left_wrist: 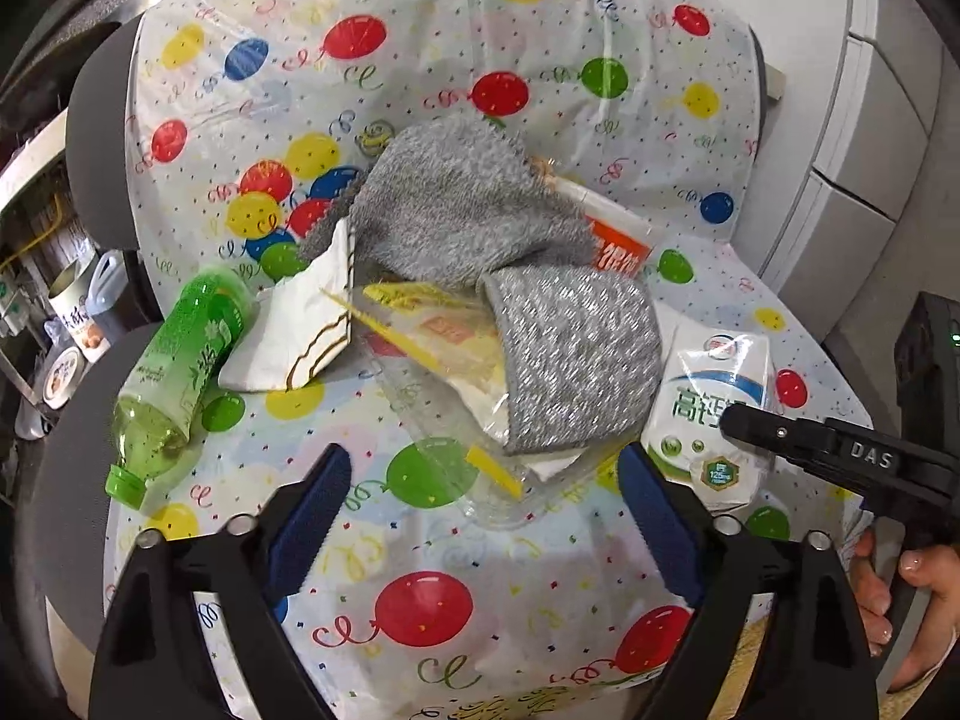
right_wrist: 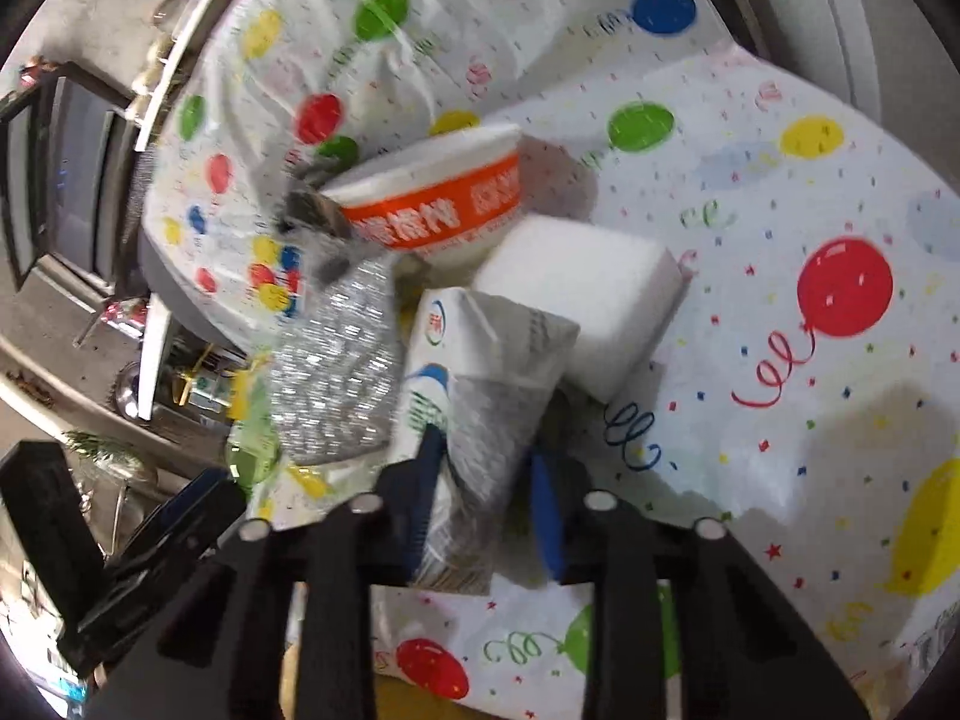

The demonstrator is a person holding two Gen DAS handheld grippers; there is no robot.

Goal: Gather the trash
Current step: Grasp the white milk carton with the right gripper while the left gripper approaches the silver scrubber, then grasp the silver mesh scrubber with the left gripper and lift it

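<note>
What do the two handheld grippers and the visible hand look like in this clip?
Both the left gripper and right gripper have black plastic bodies, silver screws and blue ridged finger pads. The right one carries white "DAS" lettering. The person's hand wears pale nail polish; no sleeve is visible.

The left gripper [left_wrist: 483, 501] hangs with its blue-padded fingers [left_wrist: 309, 516] spread wide over the balloon-print cover [left_wrist: 420, 600], nothing pressed between them. Just beyond the fingertips lies a clear plastic bottle [left_wrist: 456, 420], partly under a grey sock [left_wrist: 576, 360]. Outside the left finger rests a green bottle [left_wrist: 174, 378]; past the right finger the right gripper [left_wrist: 729, 420] reaches onto a milk carton [left_wrist: 714, 414]
</note>
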